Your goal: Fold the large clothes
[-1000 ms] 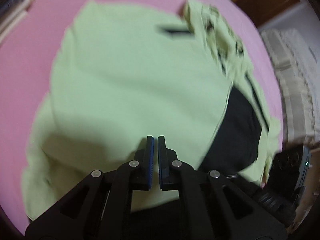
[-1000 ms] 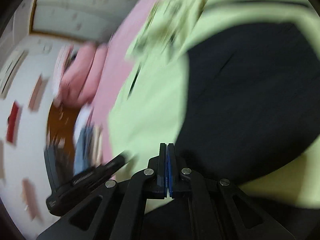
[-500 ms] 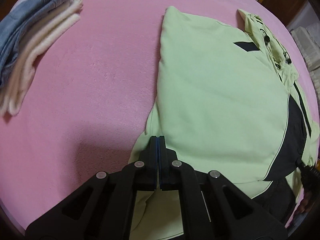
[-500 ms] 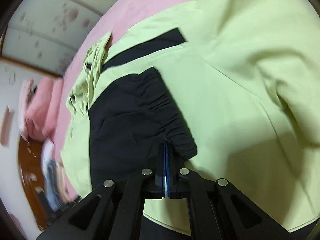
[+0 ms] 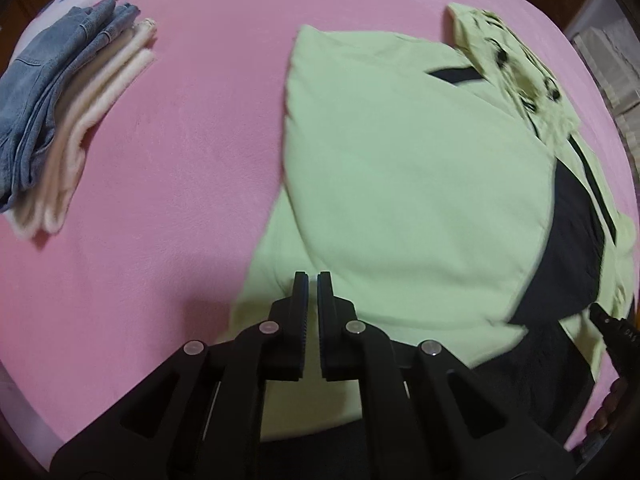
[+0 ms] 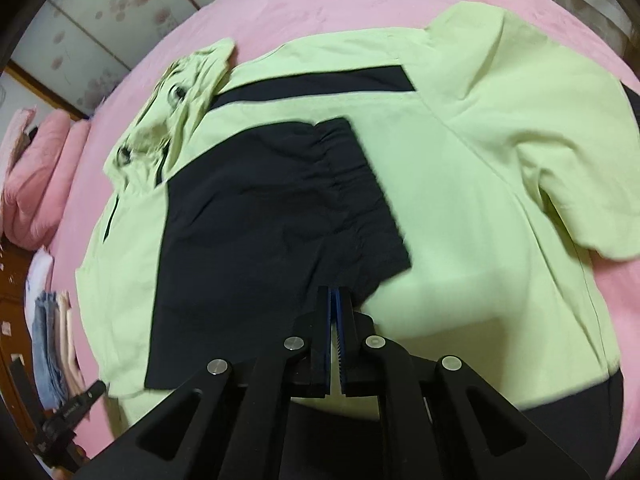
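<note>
No readable text, brand, number or sign can be made out in either view. Small pale lettering is seen on the black body of the other tool [image 6: 74,406] at the lower left of the right wrist view, and again on the black tip [image 5: 618,330] at the lower right of the left wrist view, but it is too small and blurred to be read. Dark marks on the crumpled lime-green collar [image 5: 516,64] of the jacket cannot be deciphered.
</note>
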A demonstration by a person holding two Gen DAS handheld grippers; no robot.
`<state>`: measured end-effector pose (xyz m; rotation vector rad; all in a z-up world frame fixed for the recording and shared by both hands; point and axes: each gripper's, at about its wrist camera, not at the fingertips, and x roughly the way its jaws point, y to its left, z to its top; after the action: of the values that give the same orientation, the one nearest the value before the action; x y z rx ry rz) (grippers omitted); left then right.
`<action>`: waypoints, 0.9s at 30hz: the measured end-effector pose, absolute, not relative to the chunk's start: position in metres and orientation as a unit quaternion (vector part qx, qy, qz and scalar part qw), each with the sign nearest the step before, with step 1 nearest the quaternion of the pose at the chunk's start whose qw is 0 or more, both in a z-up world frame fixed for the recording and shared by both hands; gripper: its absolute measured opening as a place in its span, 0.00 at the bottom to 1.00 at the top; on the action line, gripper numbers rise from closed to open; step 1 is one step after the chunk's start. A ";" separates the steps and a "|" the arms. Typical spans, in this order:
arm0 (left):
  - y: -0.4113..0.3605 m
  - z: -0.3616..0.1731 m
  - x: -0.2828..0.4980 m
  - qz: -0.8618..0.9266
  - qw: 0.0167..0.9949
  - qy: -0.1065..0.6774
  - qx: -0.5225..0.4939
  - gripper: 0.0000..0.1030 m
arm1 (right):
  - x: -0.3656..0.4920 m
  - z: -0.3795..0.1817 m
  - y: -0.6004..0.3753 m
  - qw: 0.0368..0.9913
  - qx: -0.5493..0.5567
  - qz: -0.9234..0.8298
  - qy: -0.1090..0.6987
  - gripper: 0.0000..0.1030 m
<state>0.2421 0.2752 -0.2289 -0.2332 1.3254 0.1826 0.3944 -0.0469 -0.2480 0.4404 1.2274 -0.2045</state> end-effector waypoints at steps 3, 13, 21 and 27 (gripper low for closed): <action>0.261 -0.211 0.225 0.068 0.769 0.626 -0.106 0.38 | 0.379 -0.234 -0.031 0.784 0.192 -0.085 0.584 0.19; 0.235 -0.185 0.172 0.001 0.737 0.672 -0.075 0.67 | 0.305 -0.187 0.030 0.795 0.178 -0.030 0.579 0.84; 0.231 -0.202 0.160 0.000 0.706 0.704 -0.084 0.79 | 0.280 -0.190 0.060 0.792 0.184 -0.031 0.582 0.85; 0.195 -0.220 0.145 0.010 0.684 0.729 -0.031 0.79 | 0.258 -0.218 0.050 0.755 0.231 -0.039 0.612 0.85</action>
<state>0.1446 0.1946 -0.2198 -0.0698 1.6335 0.0222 0.2576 0.0501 -0.2180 0.5045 1.3357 -0.0843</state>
